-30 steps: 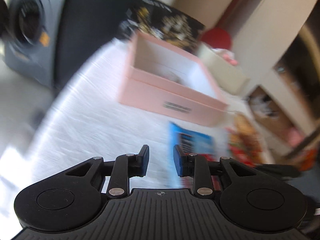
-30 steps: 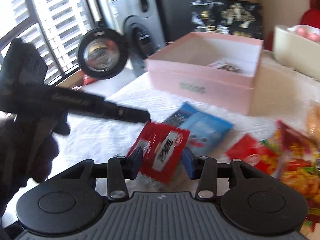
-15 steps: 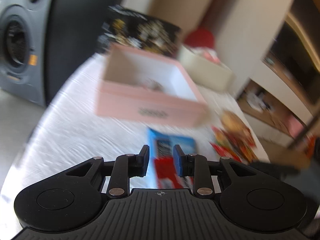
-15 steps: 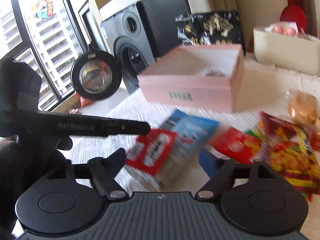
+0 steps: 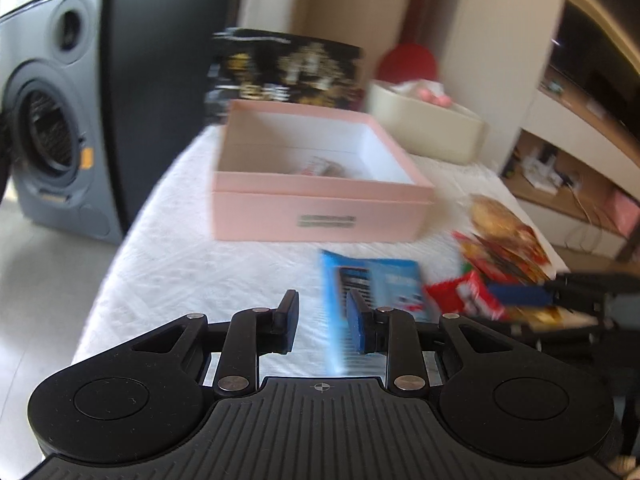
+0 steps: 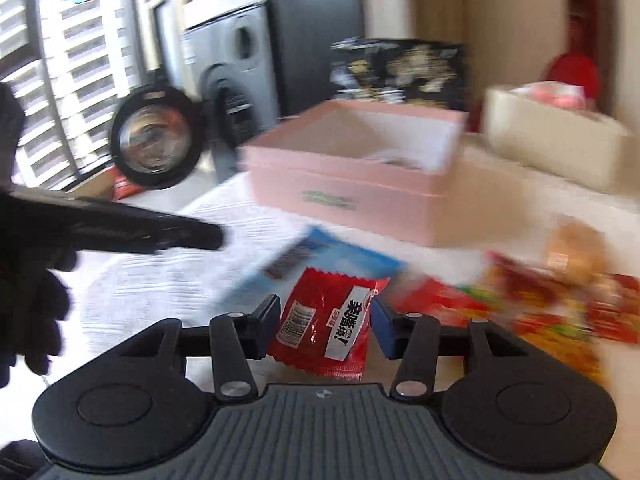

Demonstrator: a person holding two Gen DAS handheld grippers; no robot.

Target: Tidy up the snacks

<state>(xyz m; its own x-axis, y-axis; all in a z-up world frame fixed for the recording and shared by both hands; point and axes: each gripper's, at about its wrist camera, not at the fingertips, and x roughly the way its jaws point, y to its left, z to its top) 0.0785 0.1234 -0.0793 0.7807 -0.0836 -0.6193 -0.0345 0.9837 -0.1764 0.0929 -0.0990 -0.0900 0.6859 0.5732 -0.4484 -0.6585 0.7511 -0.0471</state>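
The right tongs (image 6: 324, 322) are closing with a red snack packet (image 6: 326, 320) between their blue pads; the left pad is against the packet's edge, while a thin gap seems to remain at the right pad, so a firm grip cannot be told. The left tongs (image 5: 323, 320) stand slightly apart with nothing between them, held above the white-covered desk (image 5: 192, 248).

The right wrist view alone shows the packet's face: crinkled red foil with a sawtooth top edge, a white label with dark characters and a barcode panel at its lower left. It also shows a dark gloved hand (image 6: 28, 288) at the left edge and the left tool's round camera lens (image 6: 156, 136). The left wrist view shows the same red packet only as a blur at its right, pinched by a blue pad. That view looks down into the open pink box (image 5: 320, 208), where a small wrapped item lies on the white floor.

A blue packet (image 6: 320, 256) lies flat on the desk just behind the red one, in front of the pink box. More red and yellow packets (image 6: 560, 304) lie in a loose heap to the right. A cream tub (image 6: 556, 148) stands behind them.
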